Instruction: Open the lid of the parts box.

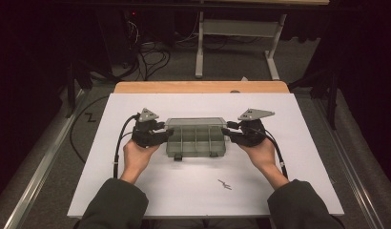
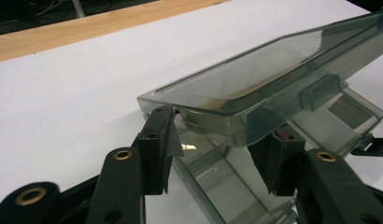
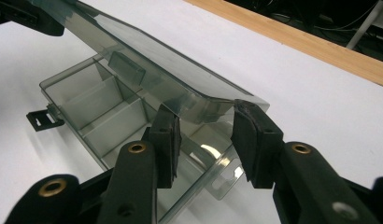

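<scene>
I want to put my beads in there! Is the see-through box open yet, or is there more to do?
Nearly! Done: both black latches hang loose at the box's front. Happening now: the left claw and right claw each grip one end of the lid, which is tilted partway up over the box and its dividers. Probably left: swinging the lid fully back and letting go.

Glossy clear plastic box (image 1: 196,138); matt white tabletop (image 1: 203,191).

White table (image 1: 136,191): clear compartment box (image 1: 196,145), small metal piece (image 1: 225,184).
</scene>
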`<action>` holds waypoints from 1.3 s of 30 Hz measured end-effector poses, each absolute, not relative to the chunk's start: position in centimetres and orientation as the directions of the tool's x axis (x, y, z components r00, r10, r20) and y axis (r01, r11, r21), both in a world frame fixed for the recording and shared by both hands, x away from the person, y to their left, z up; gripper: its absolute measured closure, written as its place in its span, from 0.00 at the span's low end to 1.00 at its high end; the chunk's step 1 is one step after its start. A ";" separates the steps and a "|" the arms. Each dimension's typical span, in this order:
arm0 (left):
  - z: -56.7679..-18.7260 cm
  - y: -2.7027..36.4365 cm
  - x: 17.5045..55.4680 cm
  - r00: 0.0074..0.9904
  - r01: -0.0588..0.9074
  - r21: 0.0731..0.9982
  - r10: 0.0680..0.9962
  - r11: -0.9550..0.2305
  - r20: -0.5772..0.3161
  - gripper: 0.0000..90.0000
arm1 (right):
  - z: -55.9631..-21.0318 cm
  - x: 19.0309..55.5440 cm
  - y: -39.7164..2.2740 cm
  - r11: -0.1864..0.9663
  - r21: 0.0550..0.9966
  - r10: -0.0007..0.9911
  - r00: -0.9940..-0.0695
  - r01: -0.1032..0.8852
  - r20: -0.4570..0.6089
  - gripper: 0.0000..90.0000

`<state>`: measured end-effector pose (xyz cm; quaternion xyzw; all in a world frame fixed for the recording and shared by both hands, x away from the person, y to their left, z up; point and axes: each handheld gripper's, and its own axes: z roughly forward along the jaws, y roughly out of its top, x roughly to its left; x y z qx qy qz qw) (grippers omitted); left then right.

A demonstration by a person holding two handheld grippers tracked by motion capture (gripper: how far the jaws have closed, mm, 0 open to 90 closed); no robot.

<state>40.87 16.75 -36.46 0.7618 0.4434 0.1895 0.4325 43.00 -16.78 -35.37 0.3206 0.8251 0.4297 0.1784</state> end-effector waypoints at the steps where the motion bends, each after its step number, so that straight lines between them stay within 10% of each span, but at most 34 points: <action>1: -36.4 16.8 41.0 0.535 0.510 0.828 0.840 -0.232 -0.094 0.57 | -35.3 43.1 -16.8 0.421 0.825 0.684 -0.729 0.377 -0.016 0.71; 39: -36.4 17.3 45.0 0.502 0.505 0.854 0.848 -0.129 -0.168 0.64 | -35.4 47.5 -15.9 0.334 0.841 0.746 -0.665 0.426 0.040 0.76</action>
